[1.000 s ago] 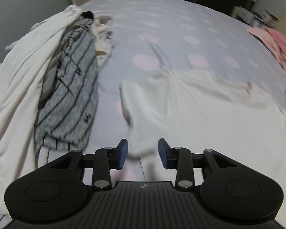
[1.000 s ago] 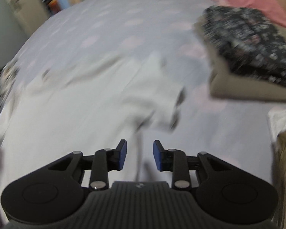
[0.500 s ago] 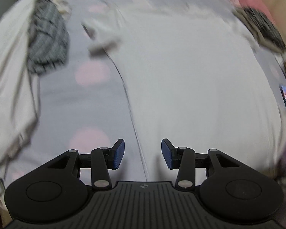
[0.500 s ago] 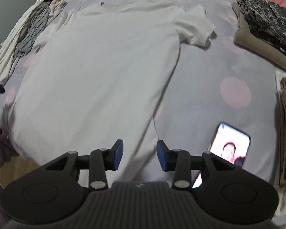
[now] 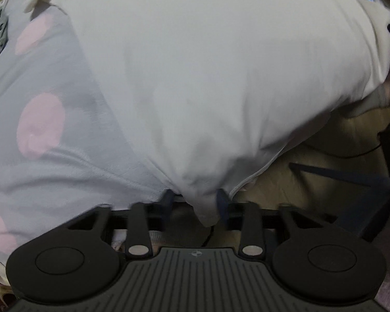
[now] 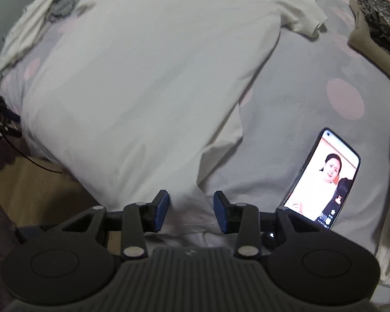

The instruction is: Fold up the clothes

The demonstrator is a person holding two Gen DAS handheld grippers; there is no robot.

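Observation:
A white T-shirt [image 6: 148, 78] lies spread flat on the bed, its hem hanging over the near edge; it also fills the left wrist view [image 5: 208, 65]. My left gripper [image 5: 195, 202] is open, its jaws on either side of the shirt's lower left hem corner. My right gripper [image 6: 189, 210] is open, its jaws on either side of the lower right hem corner. One sleeve [image 6: 304, 13] lies out to the far right.
The bed sheet [image 6: 312, 119] is grey-lilac with pink dots. A lit phone [image 6: 322, 176] lies just right of my right gripper. Folded clothes [image 6: 377, 26] are stacked at the right, a pile of clothes [image 6: 52, 7] at the far left. Wooden floor [image 5: 325, 166] lies below the bed edge.
Both grippers have drawn back from the sleeves to the shirt's hem at the near bed edge. Each now has a hem corner between its open jaws.

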